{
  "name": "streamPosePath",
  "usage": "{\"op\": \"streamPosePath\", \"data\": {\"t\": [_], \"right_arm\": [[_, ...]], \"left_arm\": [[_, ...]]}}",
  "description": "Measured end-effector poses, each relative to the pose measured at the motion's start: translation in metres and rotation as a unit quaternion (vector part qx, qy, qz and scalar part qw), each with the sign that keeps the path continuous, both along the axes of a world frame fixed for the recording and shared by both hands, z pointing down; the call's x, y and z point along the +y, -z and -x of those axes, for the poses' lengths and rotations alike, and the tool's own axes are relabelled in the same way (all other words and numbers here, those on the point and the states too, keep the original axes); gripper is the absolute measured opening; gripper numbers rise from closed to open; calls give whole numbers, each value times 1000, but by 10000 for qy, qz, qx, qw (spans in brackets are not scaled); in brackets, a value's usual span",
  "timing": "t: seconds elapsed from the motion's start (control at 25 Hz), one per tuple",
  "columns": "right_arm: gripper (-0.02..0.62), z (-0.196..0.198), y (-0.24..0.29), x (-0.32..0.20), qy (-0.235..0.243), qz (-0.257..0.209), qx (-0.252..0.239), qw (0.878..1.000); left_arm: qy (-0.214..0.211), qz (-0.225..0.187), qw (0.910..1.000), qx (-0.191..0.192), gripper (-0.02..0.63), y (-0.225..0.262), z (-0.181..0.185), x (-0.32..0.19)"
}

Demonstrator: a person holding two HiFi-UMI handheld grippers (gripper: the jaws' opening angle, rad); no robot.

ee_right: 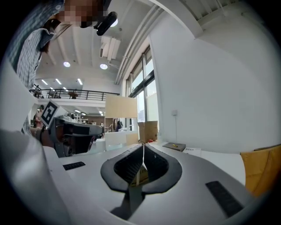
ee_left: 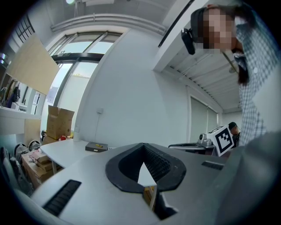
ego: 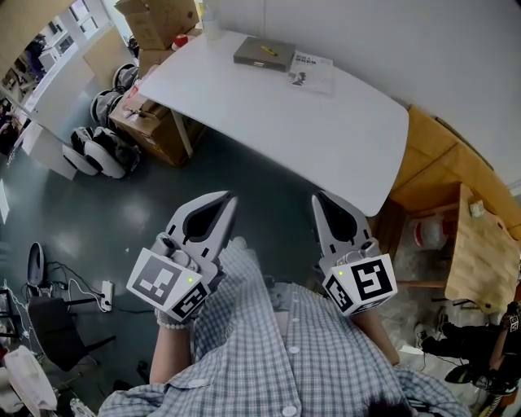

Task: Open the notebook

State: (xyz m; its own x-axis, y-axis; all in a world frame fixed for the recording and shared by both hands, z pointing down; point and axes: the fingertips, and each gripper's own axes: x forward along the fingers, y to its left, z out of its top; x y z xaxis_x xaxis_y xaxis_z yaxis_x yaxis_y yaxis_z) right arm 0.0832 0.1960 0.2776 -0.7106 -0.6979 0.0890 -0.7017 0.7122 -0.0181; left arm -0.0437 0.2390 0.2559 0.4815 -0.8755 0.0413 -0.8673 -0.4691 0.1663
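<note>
We wear a blue-and-white checked shirt (ego: 269, 350) with white buttons (ego: 294, 350) and a pale bead bracelet (ego: 172, 323). Our grey plastic left gripper (ego: 229, 198) and right gripper (ego: 319, 199) each bear a black-and-white marker cube (ego: 167, 285).

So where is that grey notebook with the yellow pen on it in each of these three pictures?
Head view: the notebook lies near the top edge, at the far end of the white table.
Left gripper view: the notebook is small, left of centre.
Right gripper view: the notebook is small, right of centre.
Shared landmark: the cardboard box, to its left in every view.
</note>
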Motion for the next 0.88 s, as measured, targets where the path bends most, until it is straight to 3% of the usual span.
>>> {"op": "streamPosePath", "data": {"t": [0.4,0.88], "right_arm": [[21,18,-9,-20,-77,100,72,9999],[23,23,0,-90,-562,133,14,9983]], "left_arm": [[-197,90,9996,185,8,-6,11,-29],[-602,68,9981,148,8,0,23,-106]]}}
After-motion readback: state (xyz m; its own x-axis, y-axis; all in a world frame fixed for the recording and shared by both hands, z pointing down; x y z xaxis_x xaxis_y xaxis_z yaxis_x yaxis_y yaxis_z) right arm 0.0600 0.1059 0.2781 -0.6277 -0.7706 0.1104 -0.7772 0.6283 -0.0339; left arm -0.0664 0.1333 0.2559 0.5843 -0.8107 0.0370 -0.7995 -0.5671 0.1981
